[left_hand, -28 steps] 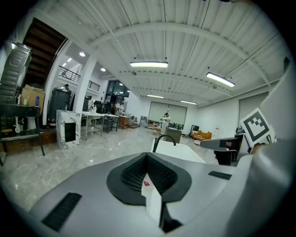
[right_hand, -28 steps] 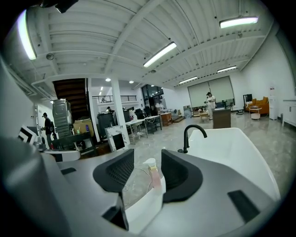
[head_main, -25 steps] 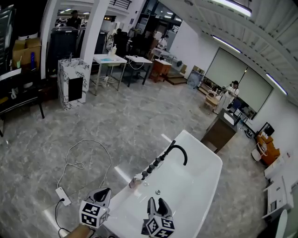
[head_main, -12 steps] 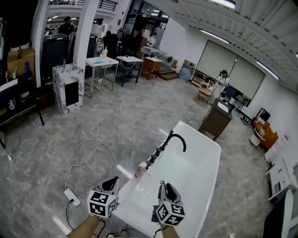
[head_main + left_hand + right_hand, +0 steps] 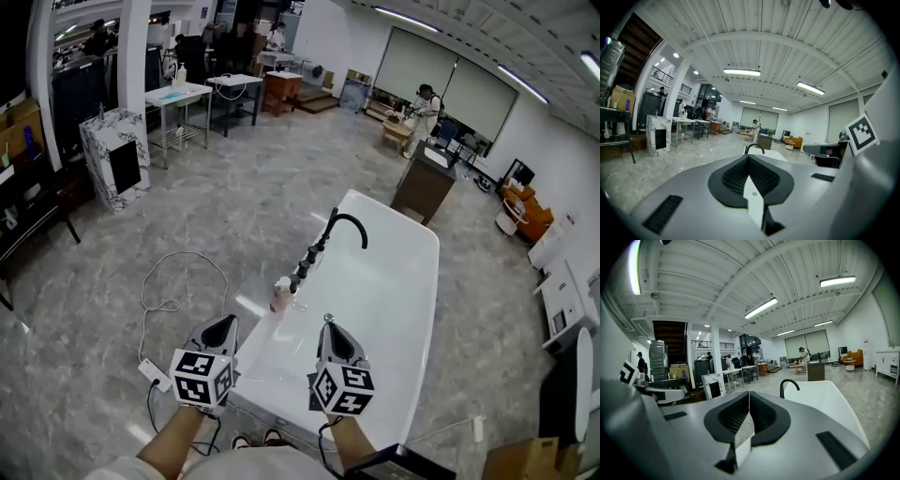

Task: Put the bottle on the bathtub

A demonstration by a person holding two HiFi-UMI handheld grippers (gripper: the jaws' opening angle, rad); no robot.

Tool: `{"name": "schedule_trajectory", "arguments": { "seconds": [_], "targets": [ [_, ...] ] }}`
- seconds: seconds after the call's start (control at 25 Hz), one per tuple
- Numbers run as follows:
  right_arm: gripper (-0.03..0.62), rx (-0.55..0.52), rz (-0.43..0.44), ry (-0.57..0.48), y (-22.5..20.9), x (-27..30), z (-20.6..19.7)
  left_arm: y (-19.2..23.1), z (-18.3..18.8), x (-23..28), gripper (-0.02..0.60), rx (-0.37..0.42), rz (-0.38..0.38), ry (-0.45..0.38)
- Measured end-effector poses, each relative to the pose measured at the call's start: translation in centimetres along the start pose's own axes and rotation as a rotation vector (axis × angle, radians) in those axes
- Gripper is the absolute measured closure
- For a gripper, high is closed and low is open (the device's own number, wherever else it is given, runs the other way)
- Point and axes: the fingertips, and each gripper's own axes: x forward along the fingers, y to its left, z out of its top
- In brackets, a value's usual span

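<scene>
Grey marbled floor point(image 5: 234, 216) spreads through a big hall, and a white bathtub point(image 5: 384, 319) stands on it with a black faucet point(image 5: 342, 225) arching over its left rim. On that same rim, just beside the row of black tap handles, stands the bottle point(image 5: 280, 293) (pinkish, upright) — no gripper touches it. The left gripper point(image 5: 222, 323) hovers by the tub's near corner, jaws pressed together and empty. The right gripper point(image 5: 327, 323) hangs over the basin — its jaws have just closed, with nothing between them.
</scene>
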Motion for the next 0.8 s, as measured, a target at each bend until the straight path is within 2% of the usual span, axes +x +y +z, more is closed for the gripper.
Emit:
{"name": "schedule_trajectory", "arguments": {
  "seconds": [0.44, 0.8],
  "targets": [
    [0.568, -0.018, -0.032, 0.004, -0.6, -0.6, -0.6, -1.4, -0.2, 0.1, 0.578, -0.007, 0.006, 0.000],
    [0.568, -0.019, -0.006, 0.035, -3.4, -0.7, -0.4, -3.0, -0.8, 0.6, 0.578, -0.047, 0.074, 0.006]
  ]
}}
